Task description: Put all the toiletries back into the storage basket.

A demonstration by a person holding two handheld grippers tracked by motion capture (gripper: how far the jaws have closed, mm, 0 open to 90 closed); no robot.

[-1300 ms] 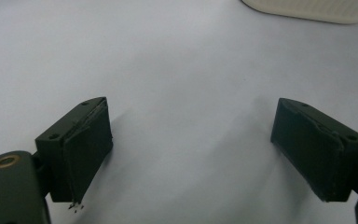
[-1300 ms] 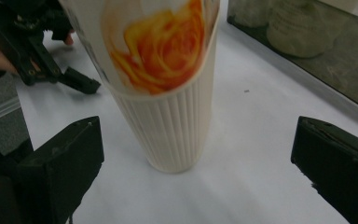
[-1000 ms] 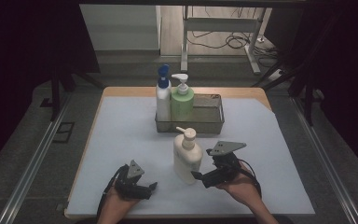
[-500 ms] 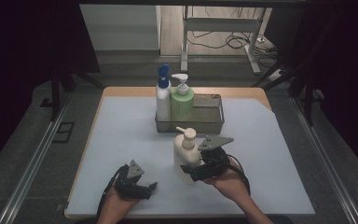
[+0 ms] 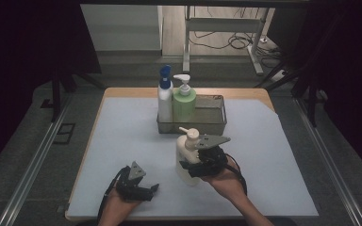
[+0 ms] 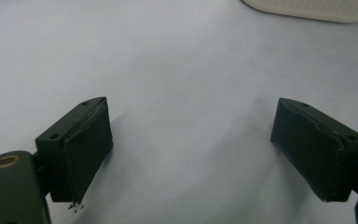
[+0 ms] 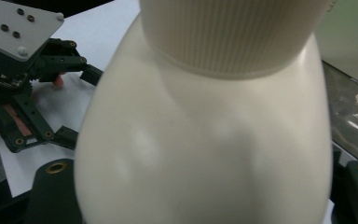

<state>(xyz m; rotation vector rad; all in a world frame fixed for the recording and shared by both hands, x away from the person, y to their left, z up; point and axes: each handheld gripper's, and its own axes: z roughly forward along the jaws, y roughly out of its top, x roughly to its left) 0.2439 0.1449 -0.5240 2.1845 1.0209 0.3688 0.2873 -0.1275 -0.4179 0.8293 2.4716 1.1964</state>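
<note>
A cream pump bottle (image 5: 185,153) stands upright on the white mat, in front of the wire basket. My right gripper (image 5: 188,165) has its jaws around the bottle's lower body and they have just been closing. In the right gripper view the bottle (image 7: 205,130) sits between the jaws of my right gripper (image 7: 205,196); one jaw lies against it and a thin gap shows at the other. My left gripper (image 5: 153,188) rests near the front edge, open, with nothing but bare mat between the jaws of that gripper (image 6: 193,154). The bottle's base (image 6: 307,9) shows just beyond them.
A wire basket (image 5: 212,125) at the back centre holds a white bottle with a blue cap (image 5: 165,101) and a green pump bottle (image 5: 184,106) at its left end. The white mat (image 5: 122,141) covers a wooden table; dark floor and metal rails surround it.
My right gripper has moved left from beside the cream bottle until its jaws are around the bottle. The left gripper has stayed where it was.
</note>
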